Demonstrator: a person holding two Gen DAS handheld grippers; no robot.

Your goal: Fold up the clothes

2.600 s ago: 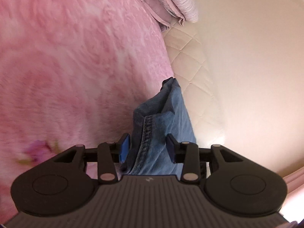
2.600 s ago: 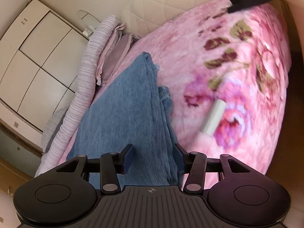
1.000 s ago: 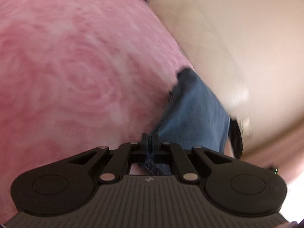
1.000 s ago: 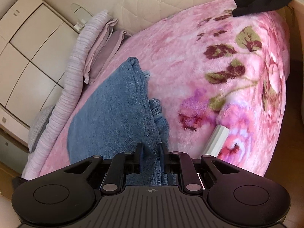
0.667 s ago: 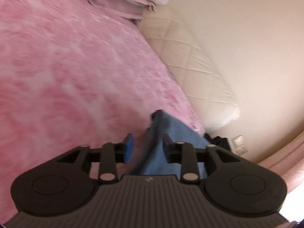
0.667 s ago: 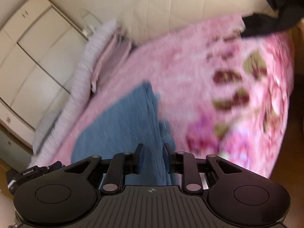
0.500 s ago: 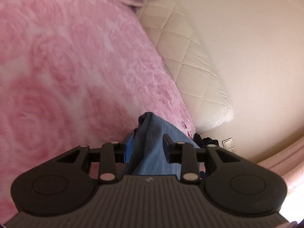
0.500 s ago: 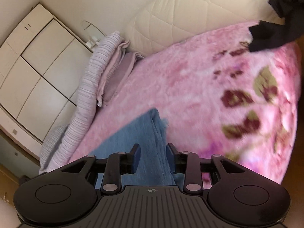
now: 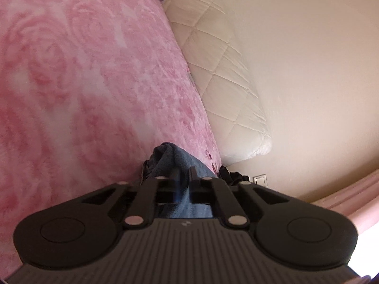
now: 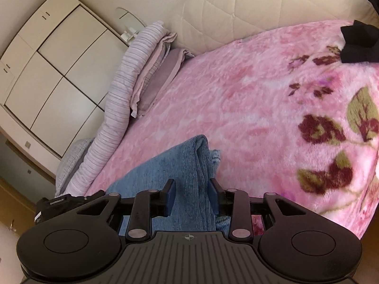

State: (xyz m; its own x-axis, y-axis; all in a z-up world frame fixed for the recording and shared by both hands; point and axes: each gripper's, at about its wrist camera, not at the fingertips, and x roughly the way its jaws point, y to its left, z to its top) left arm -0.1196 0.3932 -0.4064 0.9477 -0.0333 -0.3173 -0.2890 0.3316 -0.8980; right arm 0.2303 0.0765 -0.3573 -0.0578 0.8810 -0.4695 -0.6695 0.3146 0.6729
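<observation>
While pinching a bunched fold of jeans (image 9: 182,158) in the left gripper (image 9: 184,182), hovering low over a pink blanket (image 9: 83,82). Jaws drawn almost together there, clamped on denim that runs back under the gripper body. Past the fold's rounded end, only rose-patterned fleece. Along the blanket's right edge and touching it, a cream quilted headboard (image 9: 225,82), then plain wall (image 9: 308,71). Just beside the jeans on the right, a crumpled black cloth (image 9: 231,177), with a wall switch (image 9: 260,179) near it.

From the right wrist: right gripper (image 10: 191,189) with jaws apart, straddling the thick folded edge of the jeans. One blue pad on either side of the denim; cannot tell whether either pad touches it. Jeans lying on the blanket at its near side, spread flat to the left of the fold, with a paler hem (image 10: 214,156) poking out just to the right. Farther right on the blanket, dark red flowers and green leaves (image 10: 362,108).

Along the blanket's left side, a long striped quilt (image 10: 123,90) rolled up, with a mauve pillow (image 10: 163,78) tucked against it. Behind those, a cream wardrobe (image 10: 47,59) with flat panel doors. Across the top, the same quilted headboard. At the far right corner of the bed, the black cloth lying over the blanket's edge, well apart from the jeans.
</observation>
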